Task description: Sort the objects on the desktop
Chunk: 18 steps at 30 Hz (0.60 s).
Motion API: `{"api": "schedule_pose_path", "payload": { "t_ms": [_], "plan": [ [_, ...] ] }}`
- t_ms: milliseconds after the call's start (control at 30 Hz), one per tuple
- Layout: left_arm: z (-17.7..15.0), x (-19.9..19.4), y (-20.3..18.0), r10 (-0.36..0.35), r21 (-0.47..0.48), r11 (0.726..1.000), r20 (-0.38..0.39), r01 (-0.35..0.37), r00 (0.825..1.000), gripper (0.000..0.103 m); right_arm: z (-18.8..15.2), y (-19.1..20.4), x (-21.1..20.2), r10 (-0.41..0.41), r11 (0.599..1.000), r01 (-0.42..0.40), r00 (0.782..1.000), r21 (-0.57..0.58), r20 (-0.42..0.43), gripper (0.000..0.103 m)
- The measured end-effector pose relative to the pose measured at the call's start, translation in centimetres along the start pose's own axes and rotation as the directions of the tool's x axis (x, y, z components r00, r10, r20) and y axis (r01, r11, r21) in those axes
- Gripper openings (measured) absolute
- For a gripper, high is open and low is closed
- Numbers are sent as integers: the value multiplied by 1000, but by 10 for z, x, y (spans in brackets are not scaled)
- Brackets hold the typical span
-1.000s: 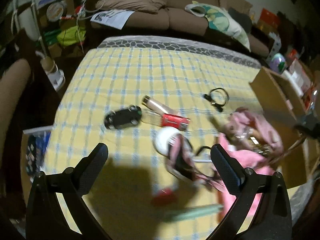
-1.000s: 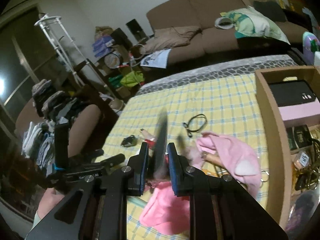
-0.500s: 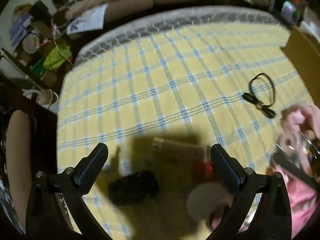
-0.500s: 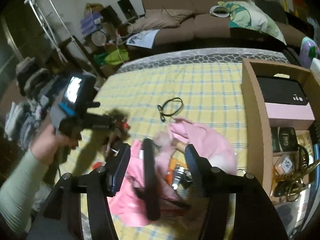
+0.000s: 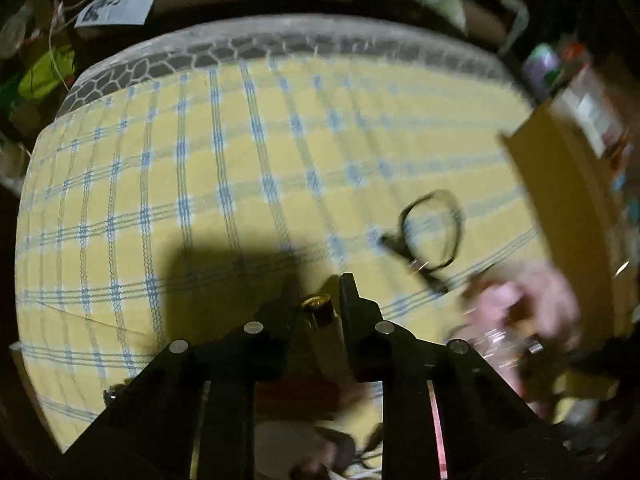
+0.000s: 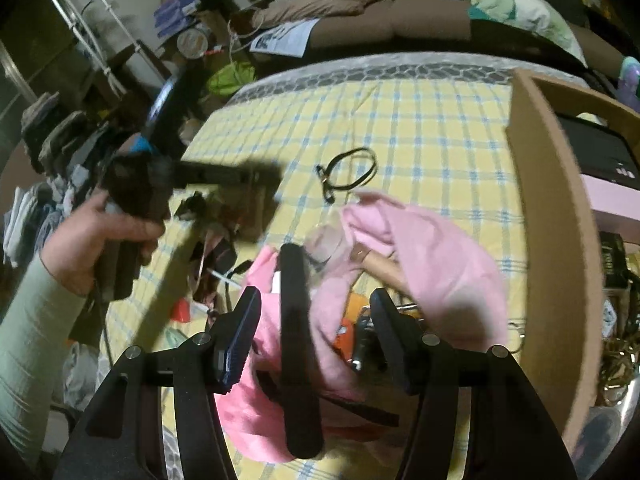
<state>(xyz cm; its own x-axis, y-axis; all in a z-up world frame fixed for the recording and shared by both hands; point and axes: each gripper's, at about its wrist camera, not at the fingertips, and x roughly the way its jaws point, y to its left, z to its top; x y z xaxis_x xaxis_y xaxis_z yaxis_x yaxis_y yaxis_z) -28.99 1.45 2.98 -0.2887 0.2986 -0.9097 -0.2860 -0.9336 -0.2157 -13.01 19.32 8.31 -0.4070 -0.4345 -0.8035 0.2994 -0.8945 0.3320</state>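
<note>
yellow checked cloth (image 5: pixel 160 184) | left hand-held gripper (image 5: pixel 320 304) closing on gold-capped tube (image 5: pixel 316 310) | right hand-held gripper (image 6: pixel 316 320) released — pink cloth (image 6: pixel 432 256)

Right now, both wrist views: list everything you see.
tablecloth: 1, yellow with blue checks, over the table
cable loop: 1, black, mid-cloth
pink cloth: 1, crumpled beside the box
box: 1, brown cardboard, right edge
strip: 1, black, over the pink cloth
bottle: 1, gold-capped
sofa: 1, brown, behind
left hand-held gripper: closing on the bottle
right hand-held gripper: open, around the strip
left hand: green sleeve
</note>
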Motion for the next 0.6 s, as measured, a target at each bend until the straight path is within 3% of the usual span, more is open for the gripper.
{"api": "schedule_pose_path", "payload": {
  "t_ms": [67, 200, 300, 400, 467, 500, 533, 600],
  "plan": [
    [2, -7, 3, 15, -2, 1000, 11, -15, 1000, 21, -1, 4, 7, 5, 1000, -5, 1000, -8, -20, 60],
    [-3, -3, -8, 100, 61, 993, -20, -99, 995, 57, -3, 9, 24, -2, 1000, 1, 998, -21, -56, 60],
    [-7, 14, -15, 148, 99, 985, -53, -143, 988, 60, -4, 9, 33, -19, 1000, 17, 997, -21, -70, 60],
    [-12, 25, -22, 185, 139, 975, -60, -176, 981, 54, -5, 10, 40, -30, 999, 27, 996, -29, -88, 60],
    [-14, 22, -27, 186, 157, 972, -48, -177, 981, 38, -6, 12, 45, -51, 998, 47, 994, -48, -99, 58],
    [-14, 19, -28, 182, 159, 972, -42, -173, 982, 20, -6, 14, 47, -66, 996, 60, 993, -62, -103, 57],
    [-13, 16, -27, 144, 142, 980, -47, -136, 988, 17, -6, 14, 48, -74, 995, 67, 992, -73, -101, 50],
    [-14, 15, -29, 148, 147, 979, -42, -140, 988, 17, -5, 14, 48, -76, 994, 68, 992, -82, -101, 37]
  ]
}}
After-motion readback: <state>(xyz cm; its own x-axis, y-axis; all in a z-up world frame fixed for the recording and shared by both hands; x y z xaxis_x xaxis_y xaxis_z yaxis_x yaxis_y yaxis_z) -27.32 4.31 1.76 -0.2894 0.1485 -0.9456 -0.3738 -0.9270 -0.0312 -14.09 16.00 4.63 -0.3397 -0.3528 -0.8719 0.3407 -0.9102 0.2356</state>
